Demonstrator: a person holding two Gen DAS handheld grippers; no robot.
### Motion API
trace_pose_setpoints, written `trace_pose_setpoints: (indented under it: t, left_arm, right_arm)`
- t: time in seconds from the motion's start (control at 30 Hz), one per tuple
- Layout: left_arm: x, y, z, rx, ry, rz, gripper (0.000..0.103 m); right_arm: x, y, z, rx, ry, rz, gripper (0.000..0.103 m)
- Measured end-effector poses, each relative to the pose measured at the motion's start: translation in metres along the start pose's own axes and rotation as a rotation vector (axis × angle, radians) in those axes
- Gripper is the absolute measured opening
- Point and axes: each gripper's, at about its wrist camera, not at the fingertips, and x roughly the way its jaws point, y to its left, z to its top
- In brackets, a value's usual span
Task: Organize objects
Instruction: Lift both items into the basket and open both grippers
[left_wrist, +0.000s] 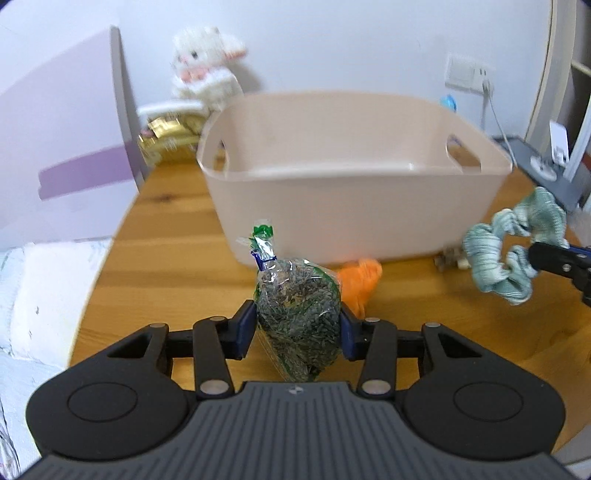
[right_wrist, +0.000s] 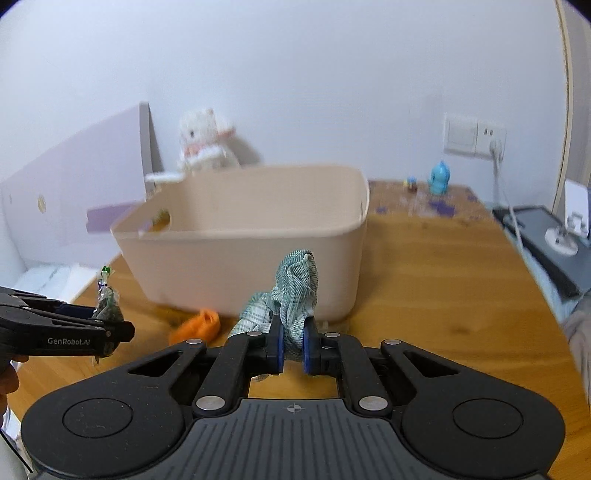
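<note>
My left gripper (left_wrist: 298, 328) is shut on a clear bag of dark dried herbs (left_wrist: 299, 314) tied at the top, held above the wooden table (left_wrist: 166, 258) in front of a beige plastic bin (left_wrist: 332, 206). My right gripper (right_wrist: 293, 350) is shut on a teal striped scrunchie (right_wrist: 295, 291), also held up before the bin (right_wrist: 240, 266). In the left wrist view the scrunchie (left_wrist: 513, 251) hangs at the right in the right gripper's black fingers (left_wrist: 554, 256). The right wrist view shows the left gripper (right_wrist: 110, 325) with the herb bag (right_wrist: 107, 306) at the left. An orange knitted piece (left_wrist: 360, 280) lies on the table at the bin's foot.
A white plush rabbit (left_wrist: 207, 66) and a gold packet (left_wrist: 166, 133) sit behind the bin at the wall. A blue figurine (right_wrist: 439, 179) stands at the back right. A dark grey device (right_wrist: 554, 236) borders the table's right. Small beige bits (left_wrist: 452, 256) lie by the bin.
</note>
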Motion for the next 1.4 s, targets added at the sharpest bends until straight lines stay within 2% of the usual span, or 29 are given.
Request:
trace_pose_setpoints:
  t: [0.27,0.57,0.73,0.87,1.1,1.2,1.27,1.37,1.4]
  left_arm:
    - [-0.026,0.001,0.036,-0.008,-0.118,0.022,0.048]
    - [-0.002,-0.008,0.082,0.025,-0.161,0.024,0.048]
    - [0.027,-0.015,0.103,0.046,-0.155,0.03,0.048]
    - [0.057,-0.021,0.114,0.055,-0.112,0.038,0.048]
    - [0.102,-0.023,0.108,0.046,-0.008,0.019,0.048]
    - [0.11,-0.023,0.103,0.046,0.009,0.015,0.049]
    - [0.111,-0.022,0.102,0.04,0.006,0.015,0.051]
    - [0.106,-0.019,0.1,0.037,-0.006,0.02,0.063]
    - [0.102,-0.019,0.099,0.038,-0.013,0.021,0.07]
  right_arm:
    - [-0.022,-0.008,0.038,0.017,-0.126,-0.004,0.009]
    - [-0.003,-0.019,0.075,0.039,-0.185,-0.034,0.009]
    - [0.029,-0.025,0.085,0.059,-0.16,-0.05,0.009]
    - [0.058,-0.024,0.086,0.05,-0.118,-0.068,0.009]
    - [0.096,-0.021,0.077,0.017,-0.026,-0.095,0.009]
    - [0.108,-0.019,0.074,0.0,0.028,-0.091,0.009]
    - [0.109,-0.017,0.072,-0.023,0.024,-0.104,0.011]
    - [0.105,-0.014,0.073,-0.041,0.027,-0.099,0.021]
    - [0.102,-0.014,0.073,-0.037,0.024,-0.092,0.031]
